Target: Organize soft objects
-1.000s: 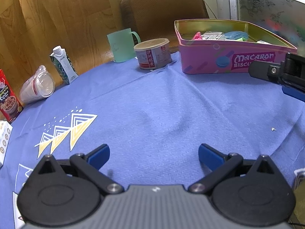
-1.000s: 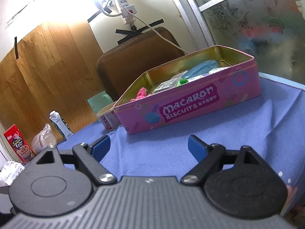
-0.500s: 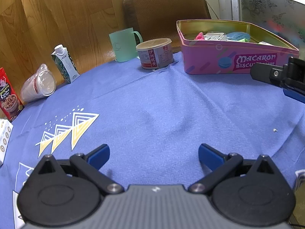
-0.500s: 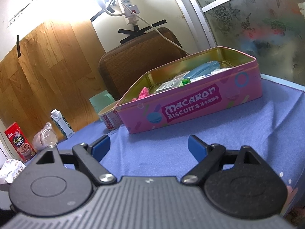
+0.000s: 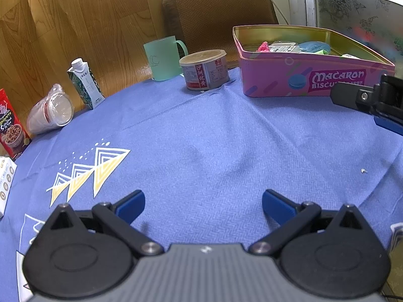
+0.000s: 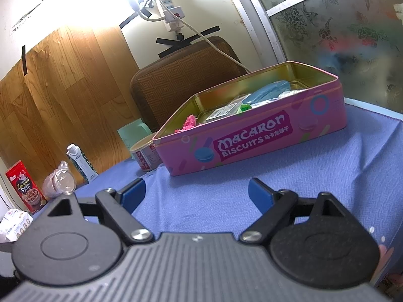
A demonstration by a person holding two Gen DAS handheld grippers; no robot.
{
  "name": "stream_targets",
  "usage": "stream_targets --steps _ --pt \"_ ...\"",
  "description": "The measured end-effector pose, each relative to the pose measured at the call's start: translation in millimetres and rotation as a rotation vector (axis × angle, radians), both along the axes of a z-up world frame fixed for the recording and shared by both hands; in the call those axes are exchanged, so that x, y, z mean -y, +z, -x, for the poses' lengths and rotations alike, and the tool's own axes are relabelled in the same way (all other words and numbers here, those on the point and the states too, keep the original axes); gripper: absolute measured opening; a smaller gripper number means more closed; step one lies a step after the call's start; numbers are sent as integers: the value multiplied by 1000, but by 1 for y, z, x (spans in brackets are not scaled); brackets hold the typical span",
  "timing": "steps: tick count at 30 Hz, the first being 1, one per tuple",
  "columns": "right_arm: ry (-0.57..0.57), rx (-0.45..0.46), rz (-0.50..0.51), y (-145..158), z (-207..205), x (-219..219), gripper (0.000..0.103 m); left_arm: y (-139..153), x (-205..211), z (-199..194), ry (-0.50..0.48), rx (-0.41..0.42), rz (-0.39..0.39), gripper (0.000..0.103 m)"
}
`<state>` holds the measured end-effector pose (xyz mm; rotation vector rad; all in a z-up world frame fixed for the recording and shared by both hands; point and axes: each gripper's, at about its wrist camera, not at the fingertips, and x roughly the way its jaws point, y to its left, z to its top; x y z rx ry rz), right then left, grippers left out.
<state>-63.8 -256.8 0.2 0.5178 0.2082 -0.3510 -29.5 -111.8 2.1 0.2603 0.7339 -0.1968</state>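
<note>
We hold our left gripper (image 5: 203, 202) low over the blue tablecloth (image 5: 214, 138), its blue-tipped fingers spread wide with nothing between them. Our right gripper (image 6: 197, 192) is spread just as wide and empty too — in the left view part of it pokes in at the right edge, just in front of the pink biscuit tin (image 5: 302, 75).

The tin (image 6: 252, 138) stands open on the cloth near the far side of the table, and the soft things lie inside it: a fuzzy pink piece (image 6: 189, 122) at its left end, a light blue item (image 6: 269, 90) further right, and some packets between them that we cannot make out clearly.

Just left of the tin sits a small lidded can (image 5: 205, 70), and behind that a pale green mug (image 5: 163, 59). Along the left edge of the table we see a small drink carton (image 5: 84, 84) standing upright, a clear plastic cup (image 5: 51, 112) lying on its side, and a red snack box (image 5: 11, 125) — all well apart from both grippers.
</note>
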Motion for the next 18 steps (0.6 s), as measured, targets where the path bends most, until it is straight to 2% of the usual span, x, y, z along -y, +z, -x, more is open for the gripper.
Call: stream_targets --steps 18 --pt "-1 1 7 0 0 -1 91 1 1 3 -14 17 11 103"
